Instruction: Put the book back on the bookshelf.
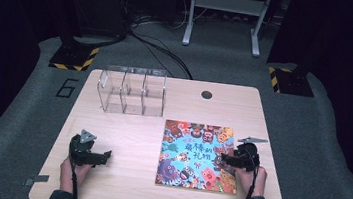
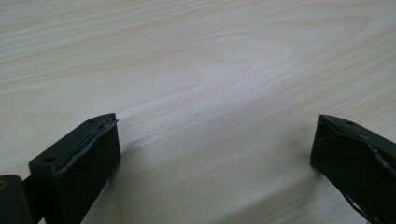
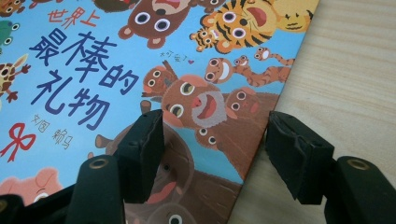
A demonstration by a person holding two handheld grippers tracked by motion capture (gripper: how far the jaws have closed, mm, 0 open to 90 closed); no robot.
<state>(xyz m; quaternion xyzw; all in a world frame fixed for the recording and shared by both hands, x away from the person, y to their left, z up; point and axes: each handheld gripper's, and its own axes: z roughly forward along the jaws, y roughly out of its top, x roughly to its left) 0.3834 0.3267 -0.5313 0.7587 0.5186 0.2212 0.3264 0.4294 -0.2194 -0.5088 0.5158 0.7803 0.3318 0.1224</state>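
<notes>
Nearest the high camera, two forearms come in from 6 o'clock, each hand carrying a gripper. At about 7 o'clock on the surface (image 1: 120, 173), the left gripper (image 1: 102, 157) rests low over bare wood, well apart from everything else; the left gripper view shows its jaws spread wide with nothing between them.

At 5 o'clock, the right gripper (image 3: 212, 154) sits at the book's right edge. The book (image 1: 198, 155) lies flat and closed, cover up, a bright picture book crowded with cartoon animals, just right of centre on the surface. In the right gripper view the jaws are partly spread and straddle that edge: one jaw hangs over the cover, the other over the wood just beside it. Neither pad seems to press on the book.

Judging by this, the step in hand is getting a grip on the book's right edge. The next move probably calls for working one jaw under the cover or the whole edge, since a thin flat book gives little to pinch from above, then closing and lifting.

Farther off, at 11 o'clock, a clear organiser (image 1: 132, 94) with three upright slots stands empty, perhaps the book's destination.

Whether the right jaw tips touch the cover or the wood is hard to tell. The book's near corner is cut off in the right gripper view, and the room beyond the surface is too dark to read.
</notes>
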